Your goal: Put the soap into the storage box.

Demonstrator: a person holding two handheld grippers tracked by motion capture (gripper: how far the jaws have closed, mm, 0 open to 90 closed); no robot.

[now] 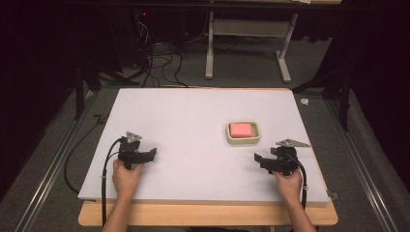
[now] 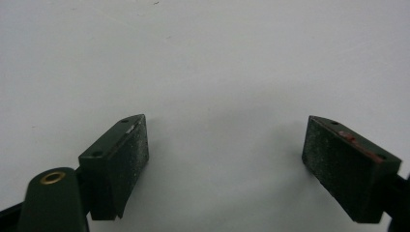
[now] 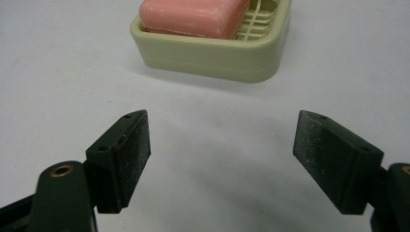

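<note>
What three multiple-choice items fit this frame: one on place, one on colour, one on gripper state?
1. Where is the soap dish?
A. Near the right gripper
B. Beside the left gripper
C. On the floor

2. What colour is the soap?
A. Blue
B. Pink
C. White

3. How do the right gripper's jaws stand?
A. Shut on the soap
B. Shut, empty
C. Open, empty

Answers: 1 A, the high view shows the dish just ahead of the right gripper; 2 B, a pink bar lies in the dish; 3 C, bare table shows between the jaws.

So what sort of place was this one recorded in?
Most likely a lab or recording bay: a white-topped table bearing just a soap dish with pink soap, loose cables on grey carpet, and dark curtains around.
</note>
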